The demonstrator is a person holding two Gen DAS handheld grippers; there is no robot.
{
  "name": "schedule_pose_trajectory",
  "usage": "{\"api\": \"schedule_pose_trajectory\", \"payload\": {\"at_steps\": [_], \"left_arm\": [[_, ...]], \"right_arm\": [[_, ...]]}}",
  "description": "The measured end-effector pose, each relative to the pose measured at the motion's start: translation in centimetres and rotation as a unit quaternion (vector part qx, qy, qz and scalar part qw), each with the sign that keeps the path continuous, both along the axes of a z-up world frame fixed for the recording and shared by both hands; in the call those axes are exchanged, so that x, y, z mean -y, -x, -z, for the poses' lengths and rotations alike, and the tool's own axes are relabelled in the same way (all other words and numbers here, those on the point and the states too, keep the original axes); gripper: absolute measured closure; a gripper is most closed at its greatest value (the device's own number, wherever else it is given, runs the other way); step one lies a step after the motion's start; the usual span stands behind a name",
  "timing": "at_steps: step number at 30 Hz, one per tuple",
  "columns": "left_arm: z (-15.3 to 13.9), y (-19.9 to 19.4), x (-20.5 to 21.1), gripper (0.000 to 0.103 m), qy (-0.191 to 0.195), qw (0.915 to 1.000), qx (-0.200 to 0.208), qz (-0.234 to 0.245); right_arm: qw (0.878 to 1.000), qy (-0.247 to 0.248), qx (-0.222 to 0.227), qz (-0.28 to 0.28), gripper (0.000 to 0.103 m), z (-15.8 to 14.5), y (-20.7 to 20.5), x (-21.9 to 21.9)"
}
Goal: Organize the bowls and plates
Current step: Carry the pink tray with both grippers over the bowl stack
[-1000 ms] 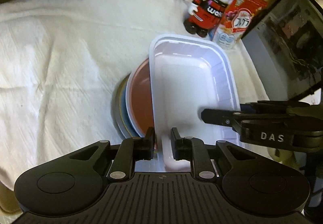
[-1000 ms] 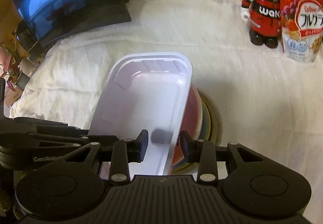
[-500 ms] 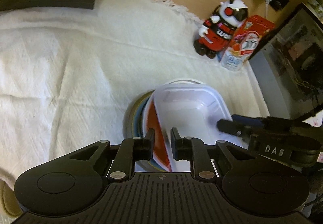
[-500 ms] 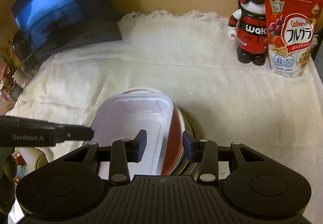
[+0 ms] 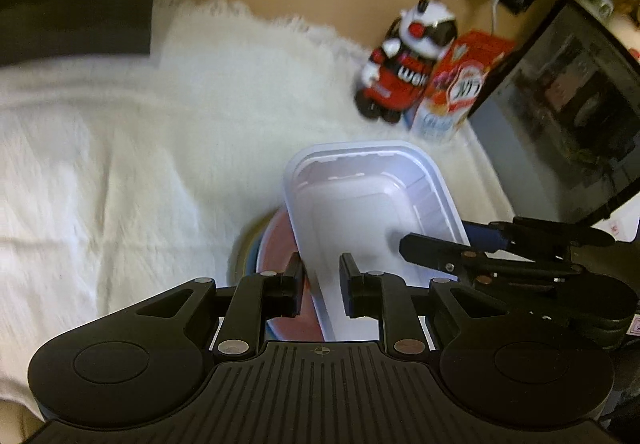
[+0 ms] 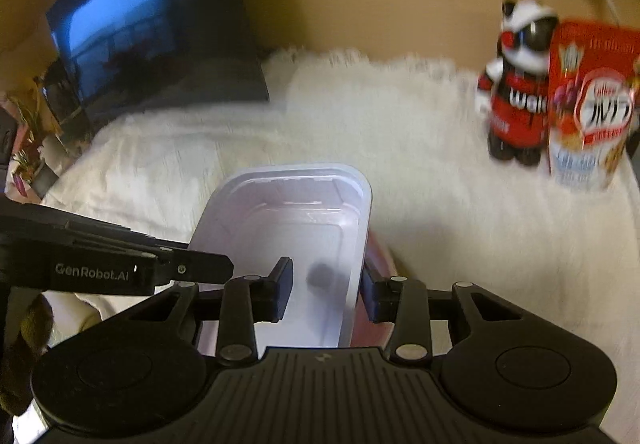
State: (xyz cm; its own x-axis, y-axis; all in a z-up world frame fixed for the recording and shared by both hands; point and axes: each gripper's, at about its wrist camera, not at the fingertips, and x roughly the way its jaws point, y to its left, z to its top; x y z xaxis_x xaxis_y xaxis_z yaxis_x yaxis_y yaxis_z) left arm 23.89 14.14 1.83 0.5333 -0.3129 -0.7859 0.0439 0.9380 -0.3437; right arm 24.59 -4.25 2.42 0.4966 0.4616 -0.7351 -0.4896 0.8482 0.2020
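Note:
A white rectangular plastic tray (image 5: 360, 203) (image 6: 296, 228) sits tilted over a stack of round plates, whose top plate is red (image 5: 276, 260) (image 6: 378, 256). My left gripper (image 5: 322, 284) pinches the tray's left rim, and its jaws are opening slightly. My right gripper (image 6: 326, 290) straddles the tray's right wall; its jaws are closing, with the outer finger against the rim. Each gripper shows in the other's view: the right gripper (image 5: 404, 244) at the tray's right edge, the left gripper (image 6: 224, 268) at its left edge. The plates under the tray are mostly hidden.
A white fringed cloth (image 5: 120, 163) covers the table. A red and black toy figure (image 5: 408, 71) and a cereal bag (image 5: 460, 91) stand at the back right. Dark screens flank the cloth on the left (image 6: 152, 43) and on the right (image 5: 560, 103).
Both grippers have risen. The tray, which lay small and flat on the plates half a second ago, now fills more of both views and is tilted. The right jaws widened, then narrowed.

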Motion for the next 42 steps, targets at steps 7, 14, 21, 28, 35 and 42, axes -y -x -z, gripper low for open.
{"api": "schedule_pose_trajectory", "payload": {"at_steps": [7, 14, 21, 28, 35, 42], "left_arm": [[3.5, -2.7, -0.5, 0.083, 0.012, 0.9989, -0.045, -0.008], [3.4, -2.4, -1.0, 0.083, 0.027, 0.9989, -0.037, -0.005], [0.9, -1.6, -2.4, 0.083, 0.032, 0.9994, -0.005, -0.016], [1.3, -1.9, -4.3, 0.083, 0.026, 0.9983, -0.013, -0.051], [3.6, -2.3, -4.1, 0.083, 0.013, 0.998, -0.041, -0.046], [4.3, -2.8, -5.1, 0.083, 0.019, 0.9973, -0.054, -0.047]], "right_arm": [[1.0, 0.013, -0.016, 0.02, 0.067, 2.3, -2.3, -0.6], [0.999, 0.013, -0.029, 0.026, 0.067, 3.0, -2.5, -0.2], [0.999, -0.015, -0.027, 0.038, 0.066, 1.4, -2.9, 1.6], [0.996, -0.041, -0.04, 0.065, 0.066, 1.0, -3.9, 3.8], [0.996, -0.05, -0.052, 0.059, 0.066, 1.7, -3.5, 3.7], [0.99, -0.067, -0.067, 0.104, 0.065, 1.8, -5.0, 6.7]]}}
